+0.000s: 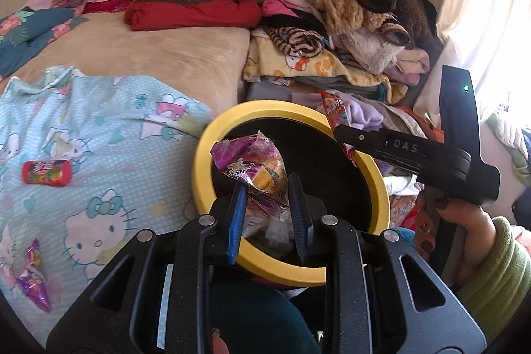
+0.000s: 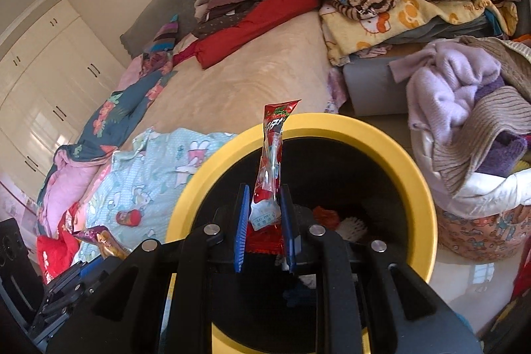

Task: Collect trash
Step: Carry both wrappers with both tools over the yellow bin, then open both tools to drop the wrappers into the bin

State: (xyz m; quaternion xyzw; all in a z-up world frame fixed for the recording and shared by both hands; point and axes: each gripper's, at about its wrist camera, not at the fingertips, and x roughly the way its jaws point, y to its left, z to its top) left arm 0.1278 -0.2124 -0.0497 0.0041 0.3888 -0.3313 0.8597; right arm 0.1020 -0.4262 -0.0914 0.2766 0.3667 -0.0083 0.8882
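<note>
Bin [image 1: 202, 155] sits directly under both your loads; your left gripper [image 1: 268, 214] is clamped on a crumpled purple wrapper [image 1: 252, 165] above the yellow rim's near side; your right gripper [image 2: 265, 221] pinches a long red sachet [image 2: 272, 155], upright, over the opening; judged, each needs only letting go; more wrappers lie on the bed [image 1: 132, 55].

The right hand-held gripper [image 2: 264, 221] pinches a red snack wrapper [image 2: 270, 168] upright over the yellow-rimmed bin [image 2: 421, 188].

bins — 1 [image 1: 212, 135] | wrappers — 4 [image 1: 254, 160] | tongs — 2 [image 1: 268, 218]
</note>
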